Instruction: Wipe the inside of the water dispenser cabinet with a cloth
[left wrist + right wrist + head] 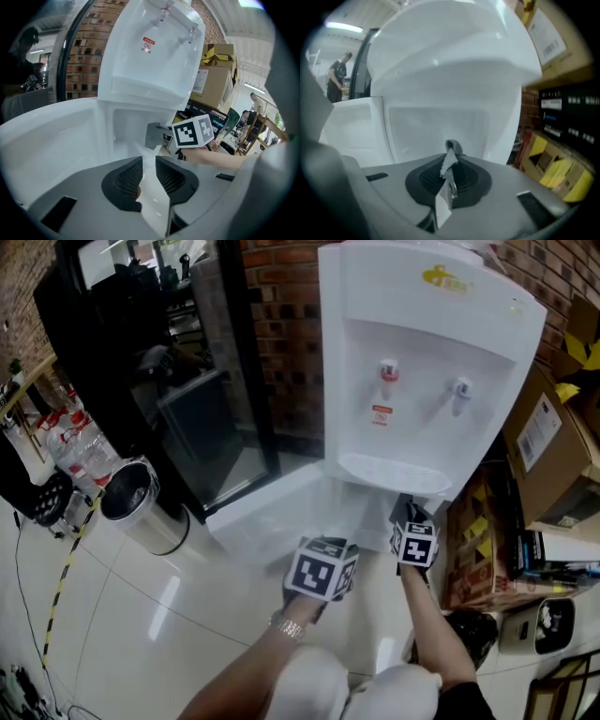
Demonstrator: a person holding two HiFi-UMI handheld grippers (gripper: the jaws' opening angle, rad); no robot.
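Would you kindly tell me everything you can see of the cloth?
The cloth is a small grey piece, soft and crumpled as woven fabric looks. It is pinched between the shut jaws of the right gripper, its folded tip sticking up above them. It is held before the open white cabinet; whether it touches the cabinet's inside cannot be told.

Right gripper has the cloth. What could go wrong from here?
1. The right gripper pinches only a thin fold of the cloth; rubbing may pull it free.
2. The open door lies close by the empty left gripper; a sweep might knock it.
3. The drip tray overhangs the right gripper; lifting could hit it.
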